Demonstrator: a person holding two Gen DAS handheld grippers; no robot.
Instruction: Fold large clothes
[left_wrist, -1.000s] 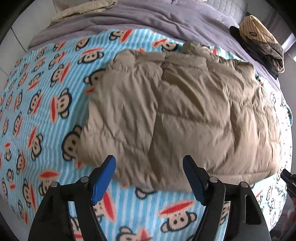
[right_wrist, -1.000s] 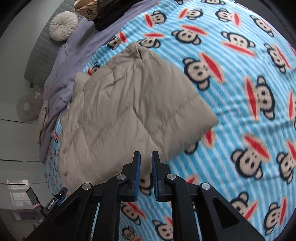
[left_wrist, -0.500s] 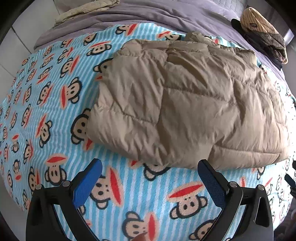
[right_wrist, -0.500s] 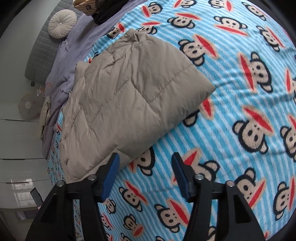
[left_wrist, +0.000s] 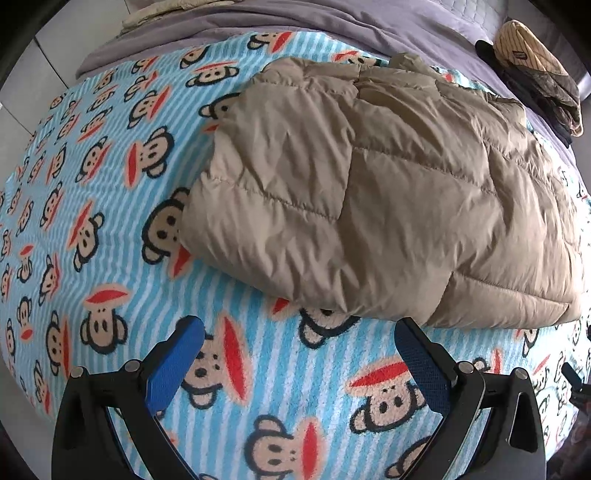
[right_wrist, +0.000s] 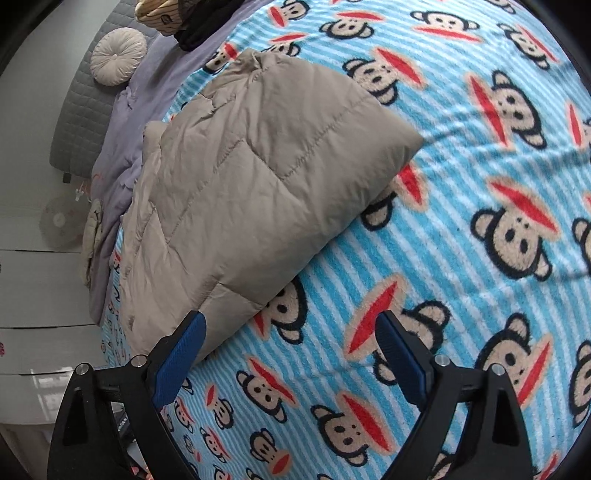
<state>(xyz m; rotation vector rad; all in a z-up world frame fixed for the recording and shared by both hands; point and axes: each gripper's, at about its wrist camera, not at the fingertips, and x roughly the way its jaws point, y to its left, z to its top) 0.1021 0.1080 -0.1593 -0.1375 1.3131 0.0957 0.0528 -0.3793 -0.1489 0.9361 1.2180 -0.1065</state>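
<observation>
A tan quilted puffer jacket (left_wrist: 388, 192) lies folded into a flat rectangle on a blue striped monkey-print blanket (left_wrist: 92, 206). It also shows in the right wrist view (right_wrist: 243, 192). My left gripper (left_wrist: 299, 339) is open and empty, just short of the jacket's near edge, above the blanket. My right gripper (right_wrist: 291, 332) is open and empty, its left finger (right_wrist: 181, 350) beside the jacket's near corner, not touching it.
A purple sheet (left_wrist: 332, 26) covers the far part of the bed. A pile of dark and striped clothes (left_wrist: 535, 70) lies at the far right. A round cushion (right_wrist: 118, 55) rests against a grey headboard (right_wrist: 81, 110). A beige cloth (left_wrist: 166, 11) lies at the far edge.
Both grippers have pulled back from the jacket. The right gripper went from shut to wide open; the left opened wider. The jacket stays folded on the blanket.
</observation>
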